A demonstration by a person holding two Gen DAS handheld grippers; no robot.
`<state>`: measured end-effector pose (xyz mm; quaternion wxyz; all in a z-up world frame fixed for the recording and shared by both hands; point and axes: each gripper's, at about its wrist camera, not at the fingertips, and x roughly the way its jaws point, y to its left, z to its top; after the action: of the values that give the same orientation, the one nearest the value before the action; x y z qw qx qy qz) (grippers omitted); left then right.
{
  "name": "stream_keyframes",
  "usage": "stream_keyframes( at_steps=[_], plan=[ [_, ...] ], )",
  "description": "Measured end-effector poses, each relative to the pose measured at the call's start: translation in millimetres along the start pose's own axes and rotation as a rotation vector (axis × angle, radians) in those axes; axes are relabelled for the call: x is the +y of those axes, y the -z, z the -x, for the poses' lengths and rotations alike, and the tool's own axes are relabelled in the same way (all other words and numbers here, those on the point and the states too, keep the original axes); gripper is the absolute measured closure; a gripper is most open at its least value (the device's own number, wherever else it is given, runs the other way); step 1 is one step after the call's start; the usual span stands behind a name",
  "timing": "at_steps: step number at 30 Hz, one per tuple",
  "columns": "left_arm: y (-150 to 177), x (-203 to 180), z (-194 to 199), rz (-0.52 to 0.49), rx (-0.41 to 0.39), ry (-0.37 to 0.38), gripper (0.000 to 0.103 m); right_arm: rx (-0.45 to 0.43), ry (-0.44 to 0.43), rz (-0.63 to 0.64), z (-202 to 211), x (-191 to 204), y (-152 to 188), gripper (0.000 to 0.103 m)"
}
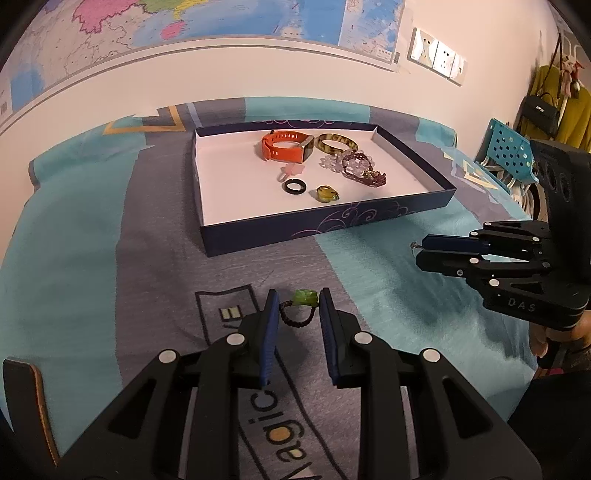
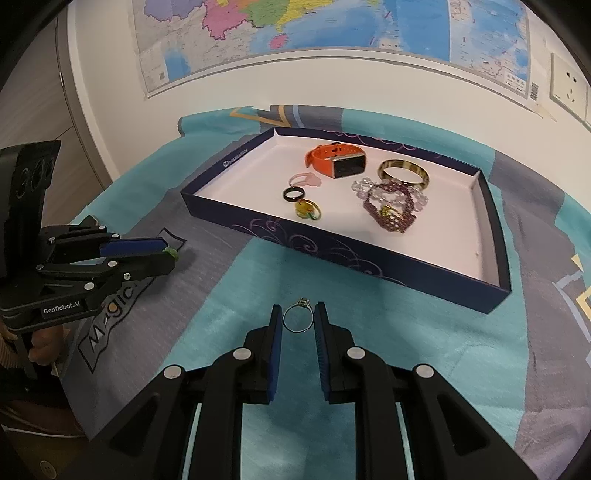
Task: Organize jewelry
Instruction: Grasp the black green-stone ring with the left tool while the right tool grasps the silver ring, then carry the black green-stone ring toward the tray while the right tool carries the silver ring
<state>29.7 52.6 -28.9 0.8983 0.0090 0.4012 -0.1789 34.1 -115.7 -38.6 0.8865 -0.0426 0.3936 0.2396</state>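
A dark beaded ring with a green stone (image 1: 300, 309) sits between the pads of my left gripper (image 1: 297, 308), which is closed on it just above the cloth; its green tip also shows in the right wrist view (image 2: 171, 253). A thin silver ring (image 2: 298, 316) sits between the pads of my right gripper (image 2: 298, 318), which grips it by both sides. The navy tray (image 1: 325, 225) lies ahead of both grippers and holds an orange watch (image 1: 286, 146), a bangle (image 1: 337, 142), bead bracelets (image 1: 354, 167), a black ring (image 1: 294, 186) and a yellow stone ring (image 1: 326, 194).
The tray rests on a teal and grey cloth (image 2: 207, 332) over a table against a wall with a map (image 2: 295, 33). A blue perforated basket (image 1: 511, 151) and hanging bags (image 1: 543, 110) are at the right. A pink ring (image 2: 303, 180) lies in the tray.
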Motion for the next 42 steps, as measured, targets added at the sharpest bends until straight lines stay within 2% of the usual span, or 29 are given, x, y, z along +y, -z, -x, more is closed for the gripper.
stream_keyframes(
  at_steps=[13, 42],
  plan=[
    [-1, -3, 14, -0.007, -0.034, 0.012, 0.080, -0.020, -0.011, -0.005, 4, 10, 0, 0.087],
    [-20, -29, 2, -0.013, -0.030, -0.023, 0.080, -0.070, -0.045, -0.039, 21, -19, 1, 0.087]
  ],
)
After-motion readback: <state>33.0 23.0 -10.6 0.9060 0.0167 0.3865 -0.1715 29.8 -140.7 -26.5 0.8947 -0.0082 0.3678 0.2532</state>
